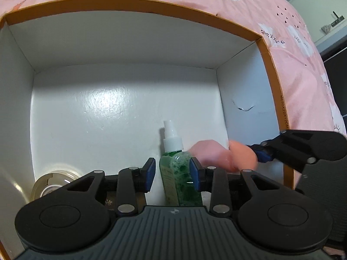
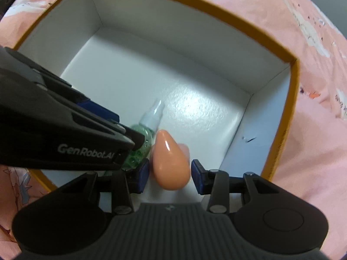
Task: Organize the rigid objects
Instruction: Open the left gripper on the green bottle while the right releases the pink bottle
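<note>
A green spray bottle [image 1: 180, 173] with a white pump top lies inside a white-lined box [image 1: 130, 43] with an orange rim, toward its near right corner. The left gripper [image 1: 172, 173] straddles the bottle's body: one blue pad touches its right side, while a narrow gap shows on the other side, so the jaws are parted rather than clamped. Just right of the bottle sits a peach, egg-shaped object [image 2: 171, 162].

The right wrist view shows the egg sharply, glossy and standing between the spread pads of the right gripper [image 2: 170, 173], with a gap on each side, so it is not pinched. The left wrist view shows that egg only as a pink blur.

Only the left wrist view shows a clear glass jar [image 1: 54, 184] in the near left corner. The box rests on a pink printed cloth [image 2: 314, 130].
</note>
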Demonstrator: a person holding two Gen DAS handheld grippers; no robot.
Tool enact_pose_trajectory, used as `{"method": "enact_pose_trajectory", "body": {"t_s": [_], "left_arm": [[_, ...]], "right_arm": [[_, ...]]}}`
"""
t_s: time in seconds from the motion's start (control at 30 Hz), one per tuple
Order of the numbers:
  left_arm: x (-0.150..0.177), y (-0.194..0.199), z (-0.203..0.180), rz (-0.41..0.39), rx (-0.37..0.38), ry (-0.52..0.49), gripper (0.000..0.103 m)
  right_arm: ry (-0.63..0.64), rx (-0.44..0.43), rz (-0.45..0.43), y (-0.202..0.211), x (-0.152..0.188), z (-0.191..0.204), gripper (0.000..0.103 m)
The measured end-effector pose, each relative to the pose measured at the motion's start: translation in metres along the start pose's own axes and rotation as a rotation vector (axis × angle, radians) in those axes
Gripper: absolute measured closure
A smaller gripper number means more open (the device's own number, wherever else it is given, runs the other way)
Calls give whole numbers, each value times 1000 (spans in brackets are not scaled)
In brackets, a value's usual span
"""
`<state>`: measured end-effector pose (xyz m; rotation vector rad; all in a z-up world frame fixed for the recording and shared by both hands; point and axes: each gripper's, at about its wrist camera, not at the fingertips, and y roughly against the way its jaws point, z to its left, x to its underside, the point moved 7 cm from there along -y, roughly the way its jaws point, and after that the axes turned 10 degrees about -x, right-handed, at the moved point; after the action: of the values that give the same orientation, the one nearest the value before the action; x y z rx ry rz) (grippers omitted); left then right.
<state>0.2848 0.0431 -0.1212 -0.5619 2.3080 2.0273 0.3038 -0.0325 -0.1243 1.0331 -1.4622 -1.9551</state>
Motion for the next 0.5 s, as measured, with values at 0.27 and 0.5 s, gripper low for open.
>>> {"method": "enact_pose_trajectory", "body": {"t_s": [0.27,0.5], "left_arm": [[-2,-9,-6,-6,34,1,72],[-1,-2,-8,-48,-23,-77,90]], "right_arm": [[22,7,-27,19,0,-3,66],[28,-12,-74,21,0,-2,73]]}}
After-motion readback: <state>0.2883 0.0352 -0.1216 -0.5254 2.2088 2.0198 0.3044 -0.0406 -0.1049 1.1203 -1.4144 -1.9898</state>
